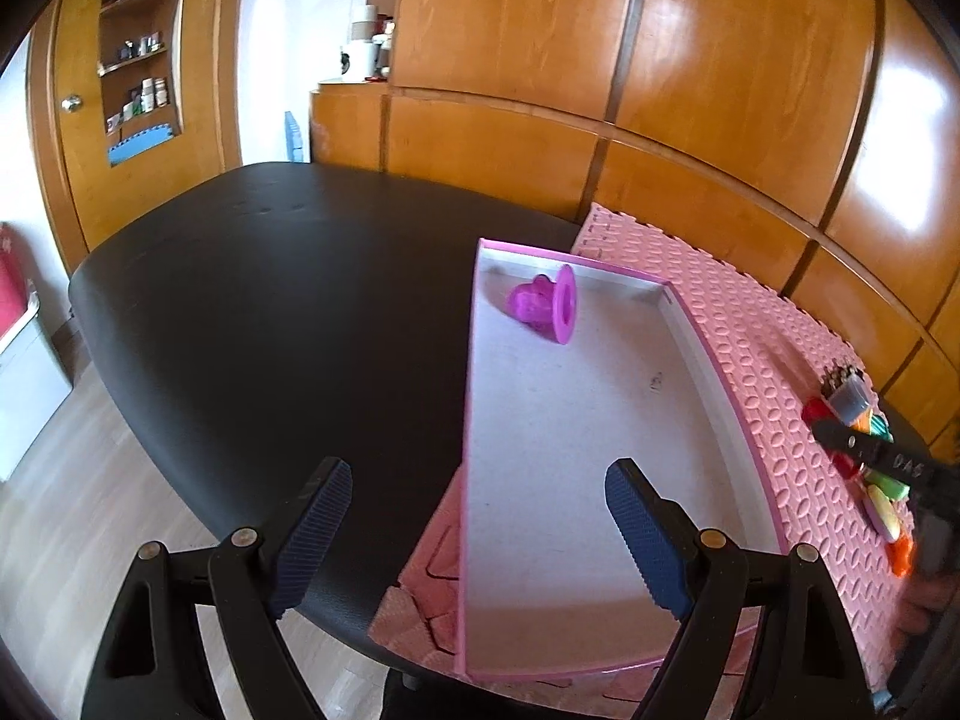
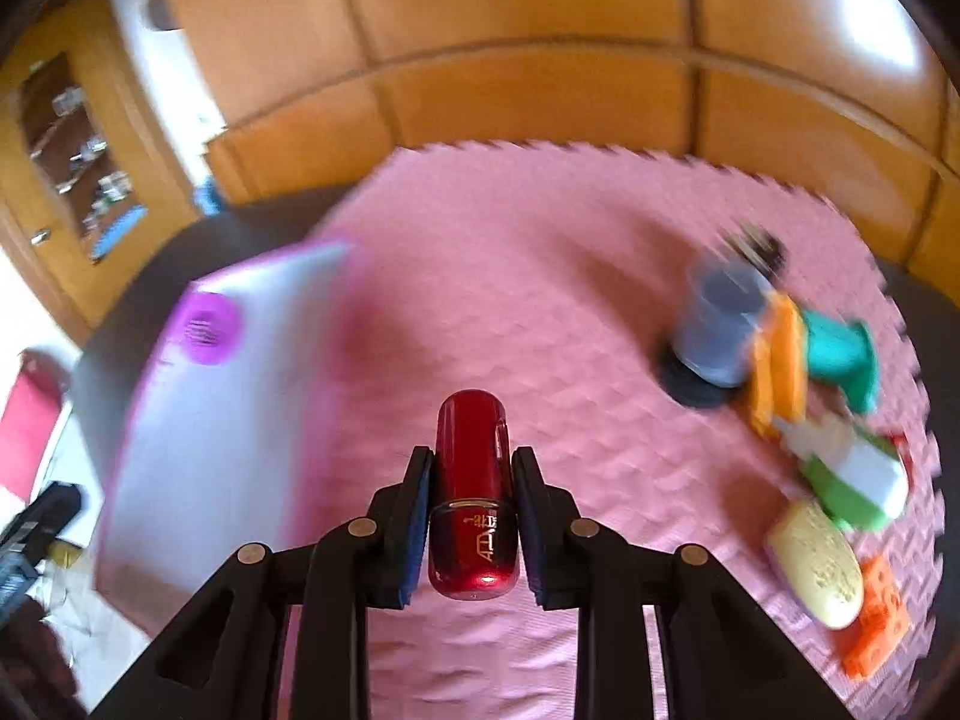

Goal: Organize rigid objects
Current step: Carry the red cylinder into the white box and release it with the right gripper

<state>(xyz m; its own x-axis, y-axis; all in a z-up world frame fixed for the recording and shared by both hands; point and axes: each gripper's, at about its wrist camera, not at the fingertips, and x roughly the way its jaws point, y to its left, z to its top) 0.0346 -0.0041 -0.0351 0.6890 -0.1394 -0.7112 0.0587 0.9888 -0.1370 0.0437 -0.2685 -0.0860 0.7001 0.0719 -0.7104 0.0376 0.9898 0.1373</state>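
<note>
My right gripper (image 2: 473, 492) is shut on a glossy red tube (image 2: 474, 480) and holds it above the pink foam mat (image 2: 540, 276). A shallow white tray with a pink rim (image 1: 678, 324) lies on the mat's left side; it also shows blurred in the right wrist view (image 2: 156, 480). A purple plastic piece (image 1: 546, 303) lies on its side in the tray's far end, also in the right wrist view (image 2: 207, 327). My left gripper (image 1: 480, 534) is open and empty over the tray's near left edge. The right gripper's black body (image 1: 876, 456) shows at the far right.
A pile of small objects sits on the mat's right side: a grey cup (image 2: 720, 324), orange and teal pieces (image 2: 804, 360), a green and white block (image 2: 858, 480), a yellow oval (image 2: 816, 564), an orange block (image 2: 876, 618). The black table (image 1: 270, 312) extends left. Wooden cabinets (image 1: 660, 90) stand behind.
</note>
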